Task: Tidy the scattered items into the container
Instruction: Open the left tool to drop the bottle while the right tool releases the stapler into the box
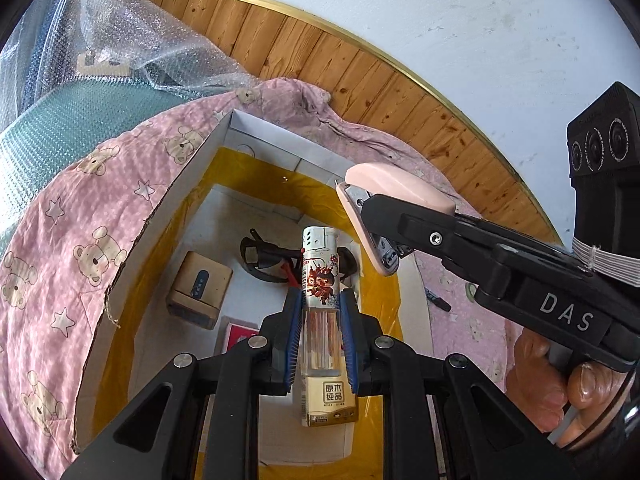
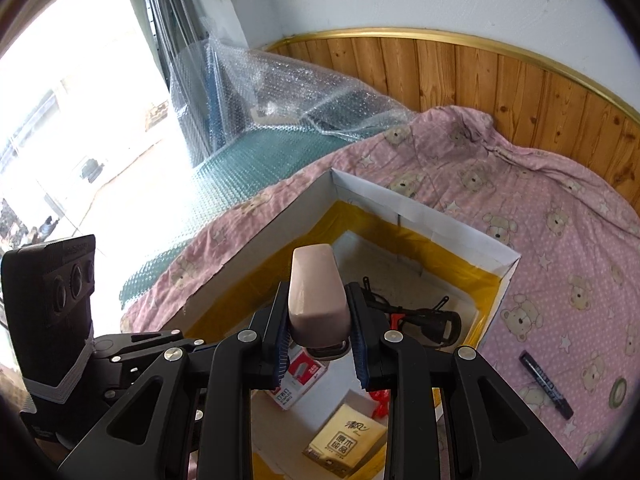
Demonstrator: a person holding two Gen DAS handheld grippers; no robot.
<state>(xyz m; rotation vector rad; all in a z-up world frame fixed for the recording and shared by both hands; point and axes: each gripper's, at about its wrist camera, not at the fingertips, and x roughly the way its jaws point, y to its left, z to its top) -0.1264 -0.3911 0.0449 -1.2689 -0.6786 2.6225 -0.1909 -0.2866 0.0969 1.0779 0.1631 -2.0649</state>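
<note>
Several items already lie in the box, both hand-held grippers hover above it, left clamped on a lighter, right on a pink stapler, while a marker waits on the bed at four o'clock.

marker label unreadable, stapler underside hidden

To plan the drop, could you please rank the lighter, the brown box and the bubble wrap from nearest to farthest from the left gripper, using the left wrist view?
1. Lighter: clamped in the left gripper.
2. Brown box: inside the container, left.
3. Bubble wrap: beyond the container, far upper left.
</note>
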